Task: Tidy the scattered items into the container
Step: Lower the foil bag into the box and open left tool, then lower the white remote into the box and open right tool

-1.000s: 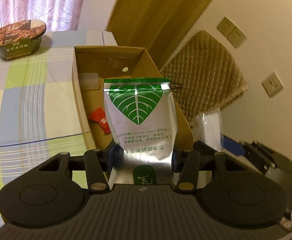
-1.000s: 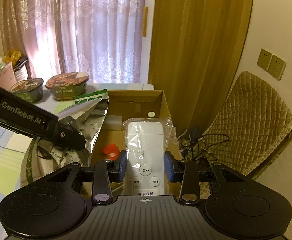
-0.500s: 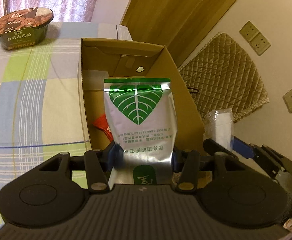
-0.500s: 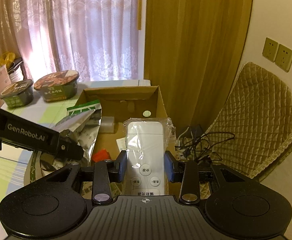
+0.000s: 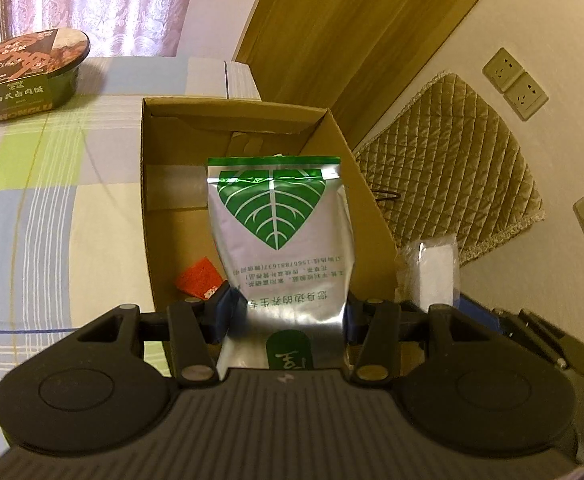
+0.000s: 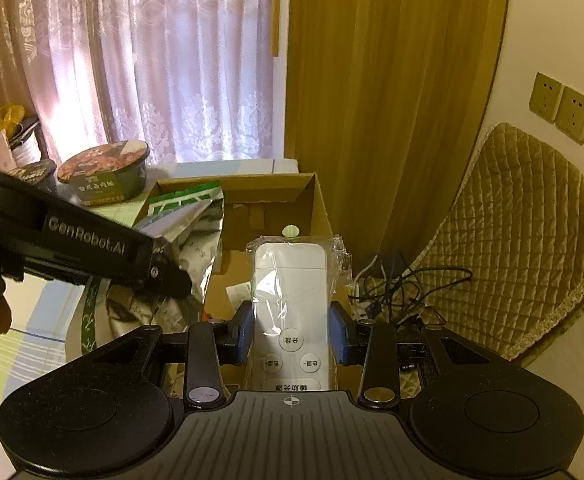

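My left gripper (image 5: 285, 314) is shut on a silver pouch with a green leaf (image 5: 279, 236), held above the open cardboard box (image 5: 147, 208). A red packet (image 5: 199, 276) lies on the box floor. My right gripper (image 6: 292, 332) is shut on a white remote in clear plastic wrap (image 6: 289, 292), held over the box's (image 6: 318, 208) near right side. In the right wrist view the left gripper's black body (image 6: 71, 240) and the silver pouch (image 6: 187, 240) sit to the left. In the left wrist view the wrapped remote (image 5: 432, 268) shows at the right.
The box stands on a checked tablecloth (image 5: 31, 200) at the table's right edge. An instant meal bowl (image 5: 27, 72) sits far left, two bowls (image 6: 103, 176) in the right wrist view. A quilted chair (image 6: 524, 240) and tangled cables (image 6: 404, 284) lie right of the box.
Both grippers have moved closer over the box while keeping their loads. The remote now shows nearer beside the box in the left wrist view.
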### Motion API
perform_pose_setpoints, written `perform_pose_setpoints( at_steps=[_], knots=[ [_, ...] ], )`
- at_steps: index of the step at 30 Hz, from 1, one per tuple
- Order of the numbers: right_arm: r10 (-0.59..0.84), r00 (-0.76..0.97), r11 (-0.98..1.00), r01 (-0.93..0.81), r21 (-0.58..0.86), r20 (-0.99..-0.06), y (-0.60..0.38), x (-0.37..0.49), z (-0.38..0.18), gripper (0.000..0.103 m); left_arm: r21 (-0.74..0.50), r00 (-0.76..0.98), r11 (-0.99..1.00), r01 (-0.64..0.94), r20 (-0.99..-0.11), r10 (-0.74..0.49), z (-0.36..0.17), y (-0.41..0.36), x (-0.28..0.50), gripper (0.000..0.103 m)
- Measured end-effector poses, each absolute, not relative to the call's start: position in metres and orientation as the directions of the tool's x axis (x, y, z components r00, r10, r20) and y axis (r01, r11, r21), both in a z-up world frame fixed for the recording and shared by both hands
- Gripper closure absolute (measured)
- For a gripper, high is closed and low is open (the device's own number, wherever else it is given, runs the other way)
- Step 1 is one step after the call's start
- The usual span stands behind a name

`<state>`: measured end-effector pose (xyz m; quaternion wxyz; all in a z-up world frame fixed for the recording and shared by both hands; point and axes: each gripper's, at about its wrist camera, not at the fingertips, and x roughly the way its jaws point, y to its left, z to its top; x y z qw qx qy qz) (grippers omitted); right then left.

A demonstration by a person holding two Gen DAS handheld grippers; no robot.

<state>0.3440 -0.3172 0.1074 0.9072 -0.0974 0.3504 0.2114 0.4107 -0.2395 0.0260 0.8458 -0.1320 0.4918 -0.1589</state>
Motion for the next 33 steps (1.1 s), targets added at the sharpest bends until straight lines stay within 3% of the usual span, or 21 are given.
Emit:
perform_pose_setpoints(
  at_steps=[1,4,29,30,31,32,33],
  knots=[
    [0.314,0.665,0.892,-0.451,-0.030,-0.678,-0.317,0.345,0.107,0.062,-0.383,0.468,0.913,0.140,-0.787,-0.402,0.026,-0.239,0.412,0.056],
    [0.310,0.665,0.893,-0.449,-0.032,-0.680,-0.317,0.345,0.106,0.062,-0.394,0.476,0.907,0.148,-0.775,-0.414,0.025,-0.238,0.416,0.040],
    [0.344,0.660,0.876,-0.481,-0.024,-0.668,-0.294,0.355,0.107,0.061,-0.332,0.537,0.934,0.134,-0.767,-0.350,0.039,-0.191,0.390,0.040],
    [0.351,0.657,0.874,-0.485,-0.019,-0.667,-0.292,0.357,0.108,0.059,-0.330,0.538,0.935,0.133,-0.768,-0.348,0.039,-0.189,0.390,0.040],
    [0.357,0.656,0.873,-0.488,-0.014,-0.665,-0.291,0.360,0.108,0.028,-0.327,0.539,0.936,0.130,-0.769,-0.344,0.039,-0.187,0.389,0.040],
    [0.351,0.670,0.878,-0.478,-0.018,-0.655,-0.291,0.360,0.110,0.011,-0.326,0.539,0.937,0.128,-0.770,-0.342,0.039,-0.185,0.388,0.040],
    [0.348,0.696,0.886,-0.463,-0.022,-0.628,-0.292,0.359,0.113,0.003,-0.326,0.539,0.937,0.126,-0.770,-0.340,0.039,-0.183,0.387,0.040]
  ],
)
